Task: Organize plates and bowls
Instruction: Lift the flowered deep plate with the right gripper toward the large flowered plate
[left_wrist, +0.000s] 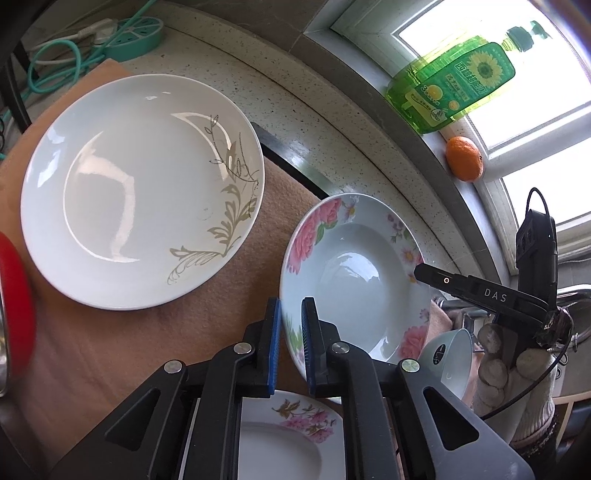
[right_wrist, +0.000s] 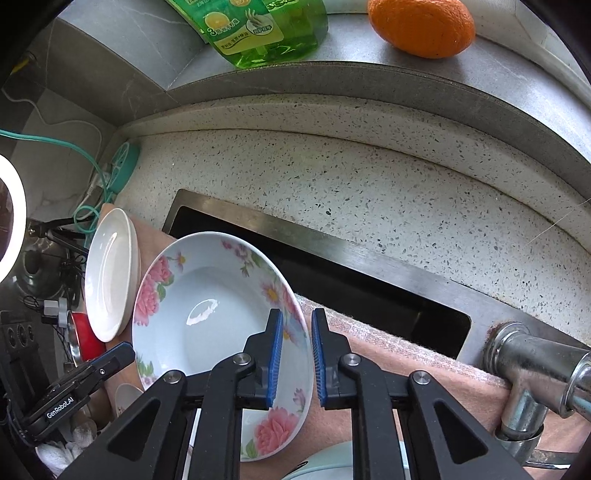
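At the mat's (left_wrist: 229, 295) left edge a red object (left_wrist: 16, 295) is cut off by the frame. Beside it a white plate (left_wrist: 140, 192) with a leaf motif is laid flat. Toward the mat's right, a floral plate (left_wrist: 354, 273) is held tilted by both grippers: its near rim is pinched between the left gripper's (left_wrist: 291, 332) narrow blue pads, its opposite rim between the right gripper's (right_wrist: 297, 354) pads, which look closed on it. Below, another floral plate (left_wrist: 291, 435) is mostly hidden by the left gripper. A pale bowl (left_wrist: 450, 358) is seen partly, beside a gloved hand (left_wrist: 513, 373).
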